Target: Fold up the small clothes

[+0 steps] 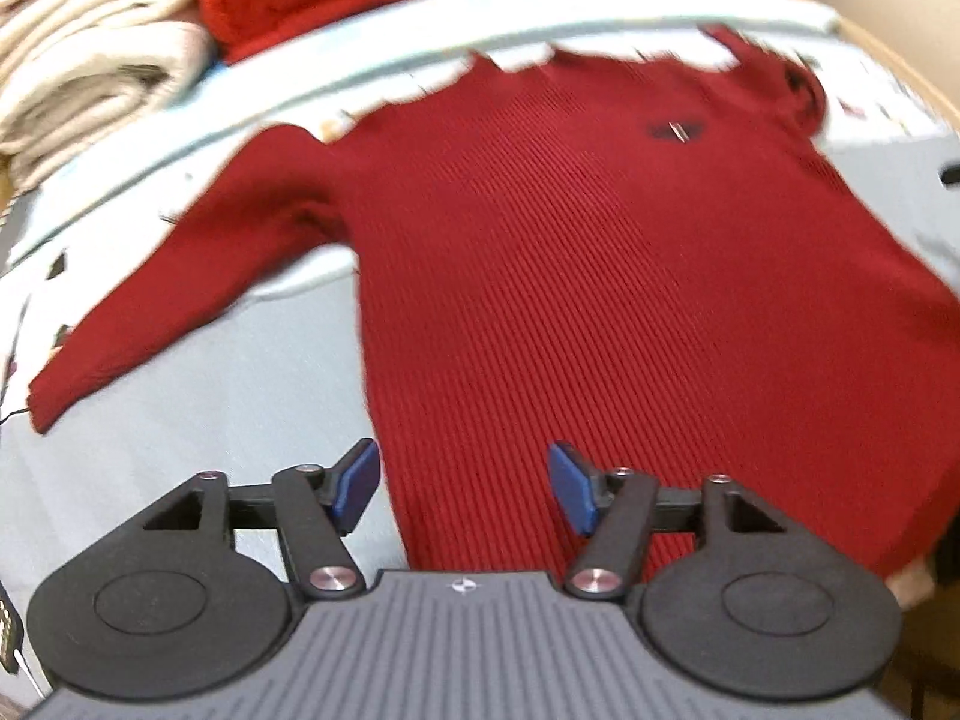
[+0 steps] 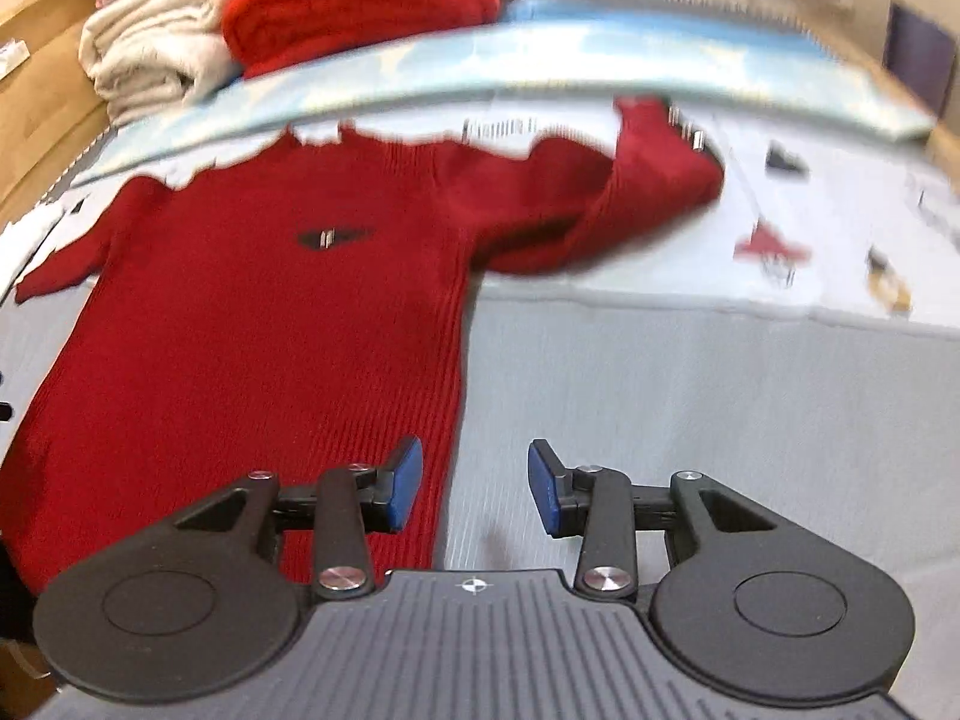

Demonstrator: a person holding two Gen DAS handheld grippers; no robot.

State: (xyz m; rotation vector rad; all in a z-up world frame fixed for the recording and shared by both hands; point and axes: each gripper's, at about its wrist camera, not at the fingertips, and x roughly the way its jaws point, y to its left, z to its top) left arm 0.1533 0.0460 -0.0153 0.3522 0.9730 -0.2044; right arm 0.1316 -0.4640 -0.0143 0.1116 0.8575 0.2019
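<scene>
Sweater (image 1: 540, 276) lies flat, both grippers (image 1: 463, 486) (image 2: 474, 483) open and empty above its hem; next, fold a sleeve (image 1: 180, 294) inward.

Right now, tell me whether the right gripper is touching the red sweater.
Apart: in the right wrist view the right gripper is open, nothing between its pads, above the red sweater.

Pale grey table cover (image 2: 690, 396), printed light-blue sheet (image 2: 540, 54) beyond it, wooden wall (image 2: 42, 90) at the left
</scene>
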